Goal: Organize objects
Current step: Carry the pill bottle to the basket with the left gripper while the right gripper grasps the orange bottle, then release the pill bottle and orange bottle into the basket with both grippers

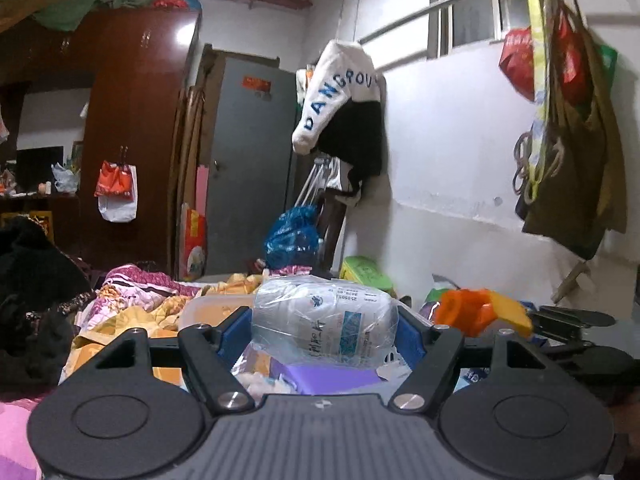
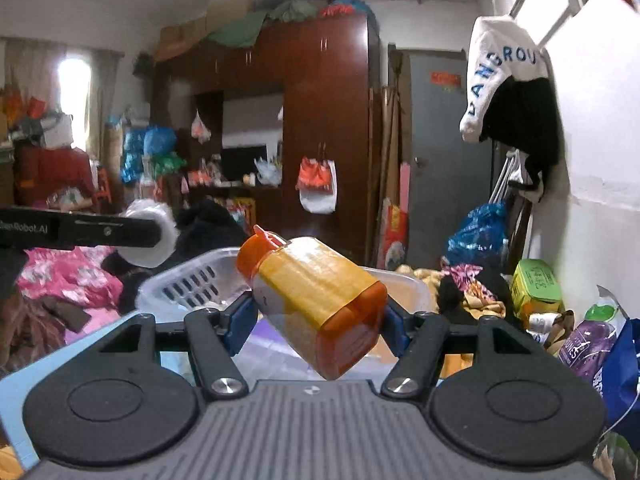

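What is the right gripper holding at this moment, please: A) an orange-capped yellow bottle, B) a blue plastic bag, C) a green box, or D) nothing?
A: the right gripper has its blue pads closed on the tilted yellow bottle.

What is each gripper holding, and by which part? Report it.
Left gripper: bagged stack of clear cups, by its sides. Right gripper: orange-capped yellow bottle, by its lower body.

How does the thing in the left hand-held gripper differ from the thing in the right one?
The plastic-wrapped pack in the left hand-held gripper is clear, soft and crinkled; the orange-capped container in the right hand-held gripper is yellow and rigid. The pack lies about level; the container is tilted. Both are clamped between blue pads.
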Action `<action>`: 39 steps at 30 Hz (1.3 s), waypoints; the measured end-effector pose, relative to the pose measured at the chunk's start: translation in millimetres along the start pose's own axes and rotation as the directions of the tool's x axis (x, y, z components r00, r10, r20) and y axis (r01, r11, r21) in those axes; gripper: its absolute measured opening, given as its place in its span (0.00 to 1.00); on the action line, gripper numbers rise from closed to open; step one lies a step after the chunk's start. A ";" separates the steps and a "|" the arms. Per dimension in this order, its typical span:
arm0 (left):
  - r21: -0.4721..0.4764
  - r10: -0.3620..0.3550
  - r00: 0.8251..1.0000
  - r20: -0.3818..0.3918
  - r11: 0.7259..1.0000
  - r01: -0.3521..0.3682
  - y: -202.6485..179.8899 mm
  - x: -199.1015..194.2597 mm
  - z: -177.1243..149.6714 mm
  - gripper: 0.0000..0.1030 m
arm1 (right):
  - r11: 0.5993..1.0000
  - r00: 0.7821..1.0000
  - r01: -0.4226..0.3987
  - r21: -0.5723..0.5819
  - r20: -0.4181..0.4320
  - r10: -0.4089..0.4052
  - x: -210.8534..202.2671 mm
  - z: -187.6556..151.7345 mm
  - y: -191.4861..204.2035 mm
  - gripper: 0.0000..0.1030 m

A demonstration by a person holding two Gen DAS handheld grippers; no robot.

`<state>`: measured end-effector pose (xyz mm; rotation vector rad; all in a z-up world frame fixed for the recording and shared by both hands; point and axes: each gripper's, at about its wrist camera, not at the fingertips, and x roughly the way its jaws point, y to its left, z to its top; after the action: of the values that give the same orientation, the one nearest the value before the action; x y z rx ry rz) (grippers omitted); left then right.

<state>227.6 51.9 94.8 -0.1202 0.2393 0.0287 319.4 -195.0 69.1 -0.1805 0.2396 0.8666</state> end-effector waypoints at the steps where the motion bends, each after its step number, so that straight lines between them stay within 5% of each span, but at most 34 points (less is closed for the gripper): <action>1: 0.004 0.010 1.000 -0.010 1.000 -0.010 0.3 7.8 2.5 0.74 | 1.000 1.000 0.016 -0.018 -0.016 -0.016 9.7 2.6 -0.1 0.65; 5: -0.024 0.050 0.997 -0.052 0.998 -0.051 13.4 34.6 10.4 0.74 | 0.997 0.994 0.076 0.026 -0.078 -0.074 37.0 4.6 -21.7 0.66; 12: -0.043 0.076 0.984 -0.163 0.996 -0.084 25.5 78.4 12.6 0.74 | 0.992 0.990 0.063 0.109 -0.132 -0.048 53.4 1.0 -38.4 0.66; 23: -0.078 0.084 0.980 -0.180 0.992 -0.099 33.2 94.5 3.0 0.75 | 0.996 0.987 0.051 0.074 -0.156 -0.038 69.6 3.0 -34.0 0.66; 24: -0.074 0.082 0.981 -0.176 0.993 -0.097 32.7 94.8 2.4 0.76 | 0.996 0.988 0.053 0.074 -0.151 -0.042 70.1 3.4 -35.2 0.71; 25: -0.077 0.079 0.980 -0.182 0.993 -0.094 32.7 96.0 1.8 0.78 | 0.996 0.989 0.057 0.070 -0.138 -0.047 67.3 2.8 -34.3 0.88; 27: -0.087 0.058 0.981 -0.186 0.993 -0.075 32.7 96.7 0.6 0.92 | 0.995 0.993 0.085 0.053 -0.087 -0.080 59.3 3.0 -33.0 1.00; 33: -0.075 0.030 0.995 -0.091 0.996 -0.037 30.9 55.6 0.3 0.93 | 0.991 0.997 0.044 0.128 -0.066 -0.036 20.7 -7.0 -39.9 1.00; 39: 0.003 -0.049 0.998 -0.032 0.999 0.050 29.2 -26.6 -50.9 0.97 | 0.978 0.993 -0.106 0.181 -0.035 0.114 -39.0 -80.2 -18.8 1.00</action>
<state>188.6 74.3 48.8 -0.1228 0.2679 -0.0229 298.8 -255.6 4.3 -0.0187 0.3712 0.9468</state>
